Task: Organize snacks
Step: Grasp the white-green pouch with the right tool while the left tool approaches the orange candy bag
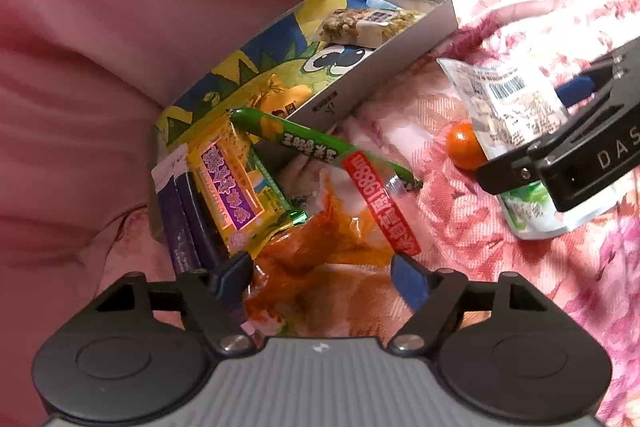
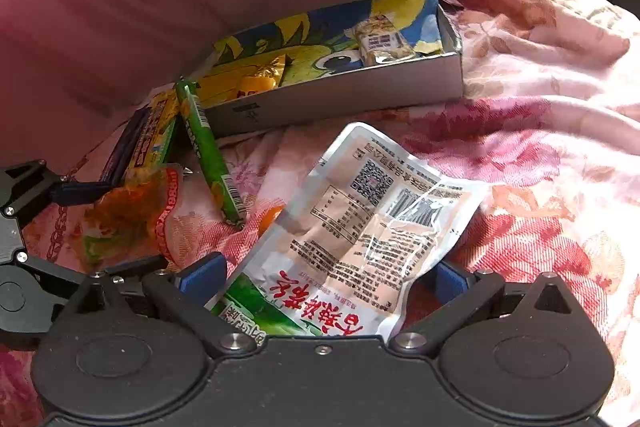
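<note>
Floral bedspread (image 2: 520, 155), pink cushion behind. Left gripper (image 1: 322, 277) part-open astride orange pouch (image 1: 320, 259), not clamped. Right gripper (image 2: 332, 277) released around white pouch (image 2: 360, 227). Box (image 2: 340, 99) beyond, just past the pouches. Risk: slick film slipping from pads; roll (image 2: 208, 147) or orange ball (image 1: 464, 145) knocked aside.

Dim, pink-tinted, fisheye-warped edges

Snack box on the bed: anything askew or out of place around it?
Yes. The box holds only a couple of packets; the green stick leans on its corner, and the white pouch and a small orange ball lie loose on the floral blanket.
</note>
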### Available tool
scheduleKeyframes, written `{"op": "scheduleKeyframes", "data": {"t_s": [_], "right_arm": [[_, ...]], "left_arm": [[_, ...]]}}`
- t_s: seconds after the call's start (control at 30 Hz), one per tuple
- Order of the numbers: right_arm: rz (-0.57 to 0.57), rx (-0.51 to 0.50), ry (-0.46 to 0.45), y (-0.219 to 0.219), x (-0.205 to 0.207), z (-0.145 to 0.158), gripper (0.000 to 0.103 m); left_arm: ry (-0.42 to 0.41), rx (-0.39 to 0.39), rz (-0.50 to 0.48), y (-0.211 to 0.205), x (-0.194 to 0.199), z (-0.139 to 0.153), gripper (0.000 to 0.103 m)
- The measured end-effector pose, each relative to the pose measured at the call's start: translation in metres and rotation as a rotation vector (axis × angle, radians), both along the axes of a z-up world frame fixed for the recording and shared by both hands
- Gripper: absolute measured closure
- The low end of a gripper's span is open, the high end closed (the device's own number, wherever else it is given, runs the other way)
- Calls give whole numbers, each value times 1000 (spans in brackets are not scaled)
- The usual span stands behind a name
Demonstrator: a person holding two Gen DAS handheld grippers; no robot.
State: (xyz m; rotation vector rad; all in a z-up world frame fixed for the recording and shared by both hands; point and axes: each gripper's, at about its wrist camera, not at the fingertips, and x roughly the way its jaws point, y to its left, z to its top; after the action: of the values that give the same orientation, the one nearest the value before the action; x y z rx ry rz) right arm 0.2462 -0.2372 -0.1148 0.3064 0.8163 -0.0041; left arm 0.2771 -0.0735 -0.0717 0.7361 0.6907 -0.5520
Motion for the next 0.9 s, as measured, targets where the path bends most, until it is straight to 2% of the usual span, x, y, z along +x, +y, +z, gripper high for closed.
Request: {"op": "scheduleKeyframes", "data": {"t_s": [0.1,0.37,0.43,0.5,0.67,0.9], "right_arm": [[-34,32,24,-4,-3,2,1],[-73,67,15,-8,-1,0,0],[-80,64,9,-6,1,-1,0],[-84,50,3,-3,5,-2,0],[-40,-46,8,10,8,-3,1],[-50,-59,37,10,-5,2,17]], "left_arm": [[27,-23,6,3,1,7,29],[89,-42,33,9,18,13,39],[96,-22,56,8,23,10,46],[96,0,85,4,27,5,51],[89,-8,124,1,24,5,53],[133,-34,199,1,16,11,53]]}}
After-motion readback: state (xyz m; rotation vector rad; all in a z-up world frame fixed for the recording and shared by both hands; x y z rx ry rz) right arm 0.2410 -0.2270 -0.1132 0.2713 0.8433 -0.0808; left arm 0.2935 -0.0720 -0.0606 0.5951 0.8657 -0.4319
